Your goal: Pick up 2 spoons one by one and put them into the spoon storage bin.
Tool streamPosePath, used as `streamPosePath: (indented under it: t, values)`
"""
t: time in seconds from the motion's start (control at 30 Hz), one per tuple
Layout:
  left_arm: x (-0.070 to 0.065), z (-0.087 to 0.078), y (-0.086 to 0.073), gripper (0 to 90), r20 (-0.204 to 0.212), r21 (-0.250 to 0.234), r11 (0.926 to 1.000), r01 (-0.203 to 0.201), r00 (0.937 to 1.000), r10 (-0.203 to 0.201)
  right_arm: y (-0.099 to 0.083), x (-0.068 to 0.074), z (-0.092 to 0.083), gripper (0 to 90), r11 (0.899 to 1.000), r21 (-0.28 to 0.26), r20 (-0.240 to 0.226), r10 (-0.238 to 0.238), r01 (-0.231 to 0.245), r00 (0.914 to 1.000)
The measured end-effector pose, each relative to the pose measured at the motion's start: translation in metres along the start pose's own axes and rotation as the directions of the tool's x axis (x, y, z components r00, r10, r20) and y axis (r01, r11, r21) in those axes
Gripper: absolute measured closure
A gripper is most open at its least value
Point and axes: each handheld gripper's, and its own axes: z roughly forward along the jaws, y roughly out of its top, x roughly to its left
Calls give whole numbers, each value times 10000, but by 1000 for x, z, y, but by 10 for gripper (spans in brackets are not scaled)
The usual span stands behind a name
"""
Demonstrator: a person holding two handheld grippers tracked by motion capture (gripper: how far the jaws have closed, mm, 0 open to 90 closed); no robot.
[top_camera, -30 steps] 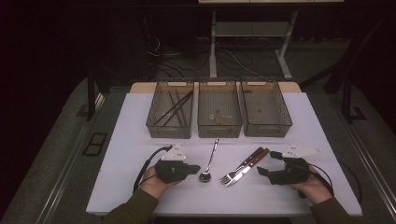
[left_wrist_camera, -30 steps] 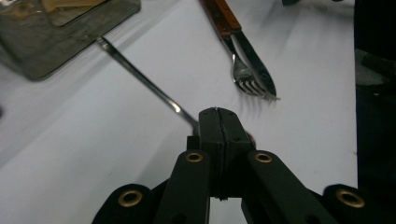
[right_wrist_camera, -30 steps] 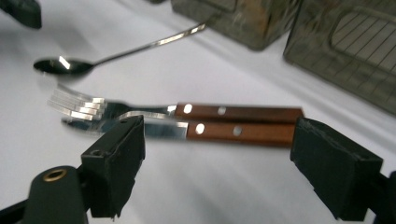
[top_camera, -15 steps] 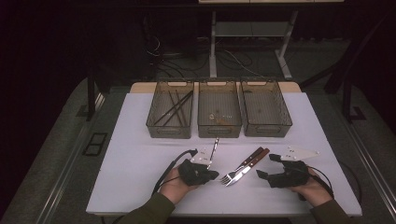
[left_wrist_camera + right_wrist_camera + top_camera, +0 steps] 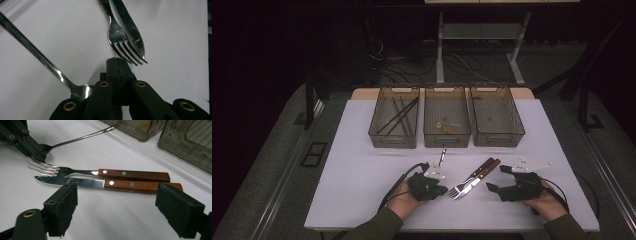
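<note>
A spoon [image 5: 37, 53] lies on the white table, its bowl under my left gripper's body. My left gripper [image 5: 116, 60] is shut with nothing between its jaws, and its tips almost touch the tines of a wooden-handled fork [image 5: 117, 37]. A wooden-handled knife [image 5: 131, 27] lies against the fork. In the high view the left gripper [image 5: 443, 190] sits just left of the fork [image 5: 464, 186] and knife [image 5: 479, 176], with the spoon handle [image 5: 442, 155] pointing away behind it. My right gripper [image 5: 494, 179] rests to their right. Its jaws stand open toward the knife [image 5: 140, 186] and fork [image 5: 130, 175].
Three dark mesh trays stand in a row at the back: the left tray [image 5: 392, 141] holds several dark sticks, the middle tray [image 5: 447, 141] a few small bits, the right tray [image 5: 499, 140] looks bare. The table's front edge runs just below both hands.
My left gripper has slid right along the table, from left of the spoon to over its bowl, beside the fork tines. The right gripper has stayed put.
</note>
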Motion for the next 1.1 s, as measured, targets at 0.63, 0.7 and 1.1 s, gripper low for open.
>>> streamPosePath:
  t: [0.63,0.7,1.1]
  values:
    - [19,-25,-16,894,-433,173,9978,637,9971,-629,0,0,-2,181,9999,-19,79,-125,125,9999]
    - [19,-25,-16,894,-431,169,9978,642,9971,-634,0,0,-2,181,9999,-22,81,-132,132,9999]
    - [20,-36,-15,862,-282,-500,9960,746,9967,-760,0,0,-2,181,9999,-42,78,-167,168,9998]
